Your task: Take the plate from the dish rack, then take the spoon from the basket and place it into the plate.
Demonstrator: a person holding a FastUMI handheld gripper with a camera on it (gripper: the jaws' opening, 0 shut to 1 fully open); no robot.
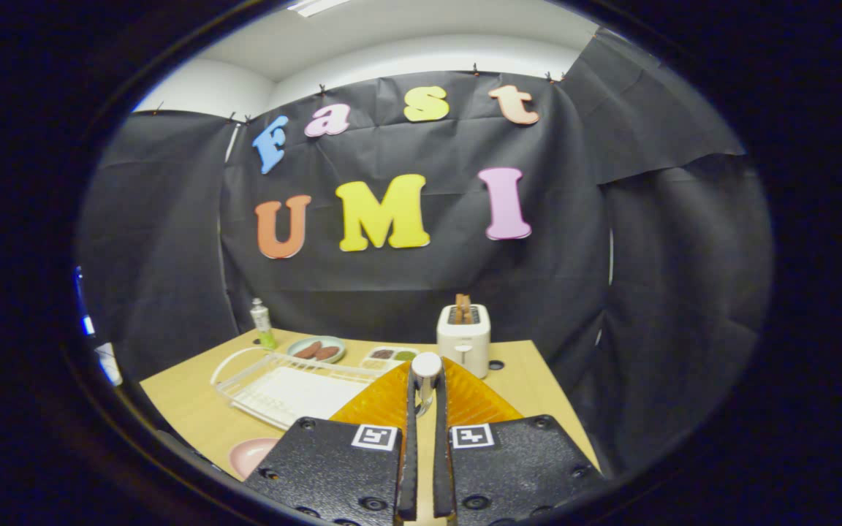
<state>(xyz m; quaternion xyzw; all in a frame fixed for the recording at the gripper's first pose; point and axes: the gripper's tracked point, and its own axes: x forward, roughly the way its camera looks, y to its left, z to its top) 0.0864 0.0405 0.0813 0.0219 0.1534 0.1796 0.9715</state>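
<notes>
My gripper [426,391] is shut on the spoon [426,367], a metal piece with a white rounded end that sticks up between the fingertips. Directly under and beyond the fingers lies the orange ribbed basket [381,403], with its sides spreading out on both sides of them. The pink plate [248,455] lies flat on the wooden table [187,409], beside the left finger and partly hidden by it. The white wire dish rack [286,387] stands left of the basket with no plate in it.
A white toaster [463,337] with toast in it stands just beyond the basket. Behind the rack are a green plate with sausages [316,349], a small compartment tray [389,356] and a bottle [262,324]. The table's right edge runs close to the right finger.
</notes>
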